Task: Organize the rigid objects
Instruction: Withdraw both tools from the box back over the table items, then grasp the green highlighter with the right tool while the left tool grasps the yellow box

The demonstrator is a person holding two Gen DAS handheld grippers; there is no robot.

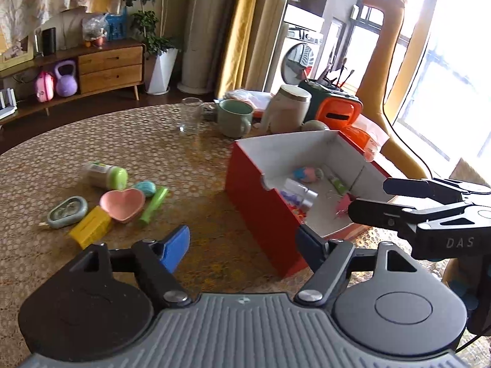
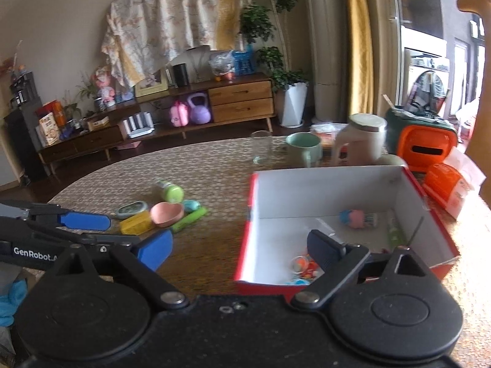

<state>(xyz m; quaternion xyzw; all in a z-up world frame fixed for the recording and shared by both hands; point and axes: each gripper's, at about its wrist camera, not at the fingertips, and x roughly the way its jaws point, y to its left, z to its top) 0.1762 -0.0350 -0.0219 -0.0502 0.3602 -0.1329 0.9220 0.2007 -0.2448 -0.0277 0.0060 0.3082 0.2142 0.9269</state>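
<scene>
**Both jaws wide and empty over the red box**

On my far left, a cluster of small things lies loose on the patterned surface (image 1: 129,141): a grey-blue oval case (image 1: 67,211), a yellow block (image 1: 90,227) just beside it, a pink heart-shaped dish (image 1: 122,204) touching that block, a green-capped bottle (image 1: 106,174) on its side behind, a small teal oval piece (image 1: 145,187) and a green stick (image 1: 153,204) to the dish's right.

My left gripper (image 1: 245,245) hangs above the surface near the box's front corner, jaws spread wide, nothing between them.

The red box (image 1: 260,208) stands open, white inside. In it lie a blue-and-pink toy (image 2: 356,218), a green tube (image 2: 394,234) by the right wall, and small orange bits (image 2: 307,268) at the near wall.

My right gripper (image 2: 242,245) reaches over the box's near left corner, jaws equally wide and holding nothing; one finger is over the box interior, the other outside it.

Behind the box stand a clear glass (image 2: 260,147), a green mug (image 2: 303,148) and a pale jug (image 2: 359,141).
</scene>
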